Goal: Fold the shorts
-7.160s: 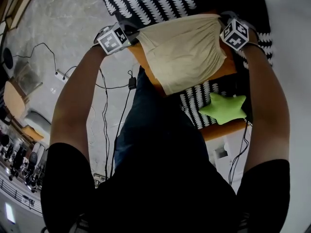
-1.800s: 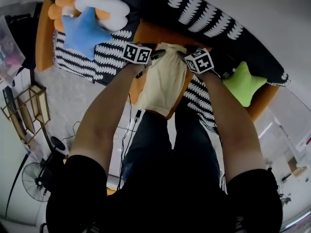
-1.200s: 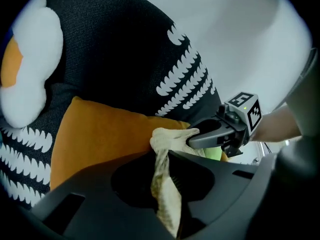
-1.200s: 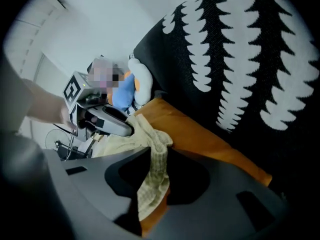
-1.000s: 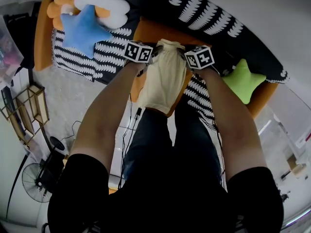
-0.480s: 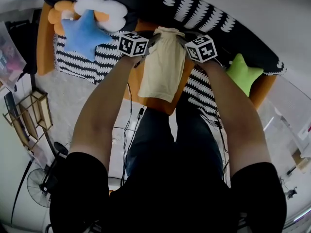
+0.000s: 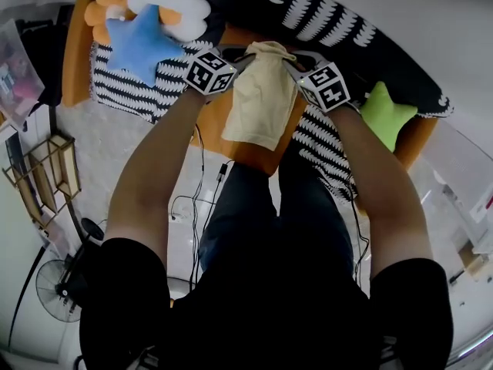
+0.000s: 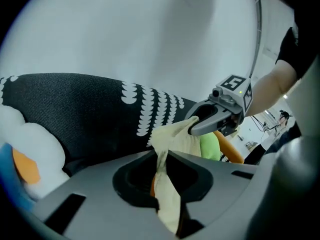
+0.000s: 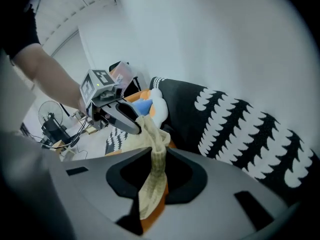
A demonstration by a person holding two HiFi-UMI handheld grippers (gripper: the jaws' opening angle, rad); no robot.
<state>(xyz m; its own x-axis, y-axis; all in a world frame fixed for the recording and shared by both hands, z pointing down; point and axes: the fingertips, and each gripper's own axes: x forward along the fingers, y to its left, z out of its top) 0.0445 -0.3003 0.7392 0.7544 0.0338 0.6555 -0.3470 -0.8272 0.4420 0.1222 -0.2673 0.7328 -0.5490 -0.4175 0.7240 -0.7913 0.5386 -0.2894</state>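
Two claws clamp cream shorts [image 7: 262, 102] at top edge: L claw [image 7: 245, 58], R claw [image 7: 290, 62]; cloth hangs narrow, creased.

The head view looks steeply down from above. Each gripper view sits close behind its jaws, facing the other across the shorts [image 7: 262, 99] all three share.

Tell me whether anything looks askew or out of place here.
Only the shorts stand out: they hang bunched and narrow rather than flat. The left gripper and the right gripper pinch their top edge, set close together. Nothing looks spilled or damaged.
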